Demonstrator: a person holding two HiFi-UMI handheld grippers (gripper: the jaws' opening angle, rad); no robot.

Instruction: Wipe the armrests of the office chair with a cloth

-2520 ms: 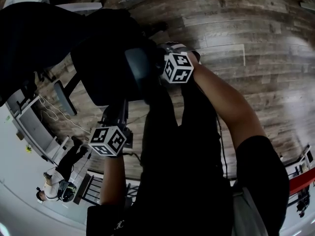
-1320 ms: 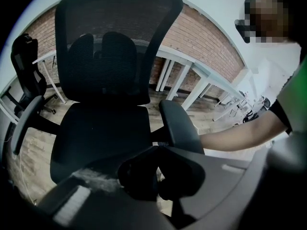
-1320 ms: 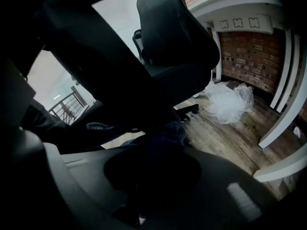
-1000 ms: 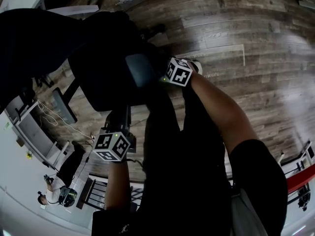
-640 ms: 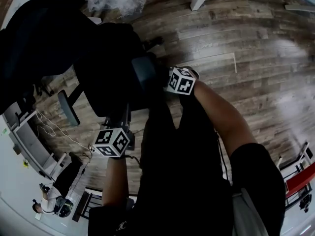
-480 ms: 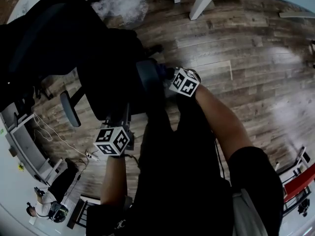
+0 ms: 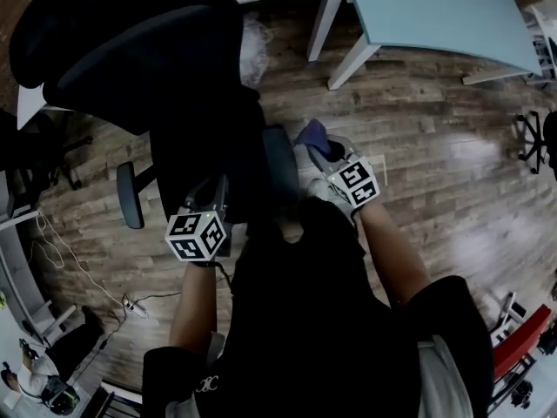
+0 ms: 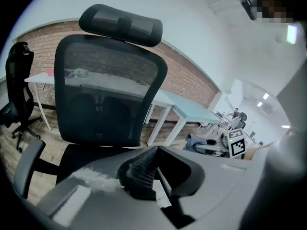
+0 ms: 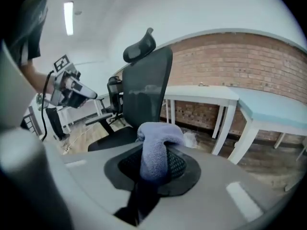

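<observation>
1. Right gripper: jaws clenched on the cloth.
2. Armrest is just left of those jaws, long axis pointing ahead.
3. Left gripper: jaws closed, empty, farther off.

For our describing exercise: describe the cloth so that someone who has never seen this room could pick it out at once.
Find the black office chair near the light-blue table. Beside the armrest on that side, the right gripper clamps the cloth. It is the only soft, blue-grey, fuzzy thing there, bunched between the jaws.
</observation>
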